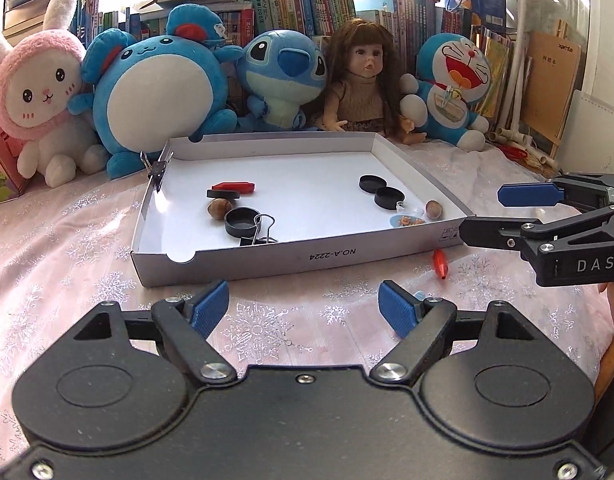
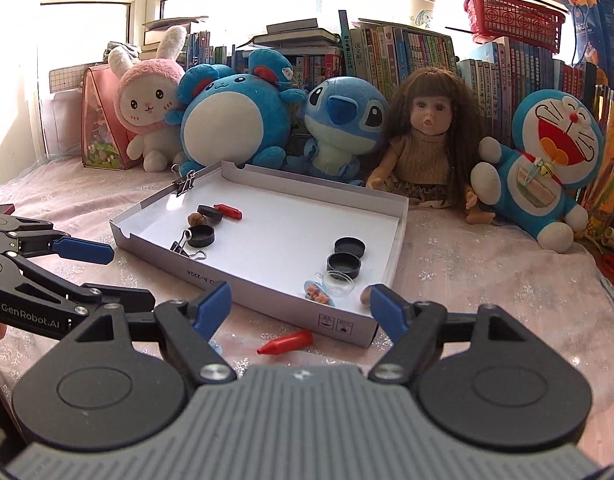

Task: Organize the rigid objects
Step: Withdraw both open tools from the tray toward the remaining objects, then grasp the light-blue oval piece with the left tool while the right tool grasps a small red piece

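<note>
My left gripper (image 1: 303, 307) and right gripper (image 2: 300, 307) both hover low over the pink cloth (image 1: 67, 248), jaws spread wide and holding nothing. Ahead sits a shallow white box (image 1: 267, 258) containing black caps (image 1: 241, 221), nuts (image 1: 219, 208), a binder clip (image 1: 263, 232) and a red piece (image 1: 233, 187). A second red piece (image 2: 287, 342) lies on the cloth just outside the box's near wall, between my right gripper's fingers.

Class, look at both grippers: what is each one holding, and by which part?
Nothing is held. The left gripper and right gripper are both open and empty above the cloth.
</note>
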`<action>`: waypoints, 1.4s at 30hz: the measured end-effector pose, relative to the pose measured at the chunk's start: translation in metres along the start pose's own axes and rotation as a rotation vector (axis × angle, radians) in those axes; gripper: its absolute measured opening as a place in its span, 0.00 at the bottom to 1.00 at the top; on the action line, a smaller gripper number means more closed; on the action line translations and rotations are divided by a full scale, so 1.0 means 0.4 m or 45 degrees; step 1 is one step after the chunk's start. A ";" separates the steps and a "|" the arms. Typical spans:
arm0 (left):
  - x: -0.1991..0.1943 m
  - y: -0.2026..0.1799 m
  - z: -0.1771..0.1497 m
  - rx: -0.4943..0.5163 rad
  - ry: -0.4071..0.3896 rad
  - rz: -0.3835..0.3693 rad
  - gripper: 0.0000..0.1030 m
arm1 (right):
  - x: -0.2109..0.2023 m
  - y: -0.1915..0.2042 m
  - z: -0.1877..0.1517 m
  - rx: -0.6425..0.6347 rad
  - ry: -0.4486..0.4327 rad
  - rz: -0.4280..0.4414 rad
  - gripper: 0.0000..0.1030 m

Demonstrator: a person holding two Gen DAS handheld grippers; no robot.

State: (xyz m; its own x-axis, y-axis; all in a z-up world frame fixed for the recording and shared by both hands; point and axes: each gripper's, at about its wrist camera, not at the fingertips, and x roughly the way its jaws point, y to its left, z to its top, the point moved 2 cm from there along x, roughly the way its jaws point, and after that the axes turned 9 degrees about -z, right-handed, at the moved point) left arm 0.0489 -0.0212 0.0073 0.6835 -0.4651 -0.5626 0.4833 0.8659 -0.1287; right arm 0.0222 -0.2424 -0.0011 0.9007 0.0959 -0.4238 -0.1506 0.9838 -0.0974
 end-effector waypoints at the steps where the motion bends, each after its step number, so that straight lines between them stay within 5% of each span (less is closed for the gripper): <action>1: -0.002 -0.002 -0.005 -0.001 0.003 -0.001 0.79 | -0.001 -0.001 -0.004 -0.001 0.003 -0.003 0.83; 8: -0.015 -0.017 -0.035 0.003 0.021 -0.042 0.77 | -0.015 -0.004 -0.035 -0.040 0.017 -0.021 0.83; 22: 0.017 -0.113 -0.033 0.108 0.061 -0.193 0.35 | -0.007 0.016 -0.058 -0.148 0.041 -0.064 0.79; 30: 0.080 -0.152 -0.027 0.105 0.079 -0.238 0.24 | 0.007 -0.020 -0.057 -0.056 0.097 -0.063 0.63; 33: 0.084 -0.153 -0.026 0.120 0.084 -0.218 0.12 | 0.020 -0.017 -0.055 -0.038 0.115 -0.033 0.53; 42: 0.070 -0.098 -0.045 0.071 0.138 -0.189 0.11 | 0.109 0.030 -0.051 -0.013 0.207 0.059 0.52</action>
State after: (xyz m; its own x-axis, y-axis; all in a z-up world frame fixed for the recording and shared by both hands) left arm 0.0393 -0.0647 -0.0180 0.5412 -0.5617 -0.6258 0.6062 0.7764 -0.1726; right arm 0.0512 -0.2295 -0.0392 0.8147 0.1148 -0.5684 -0.1957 0.9771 -0.0833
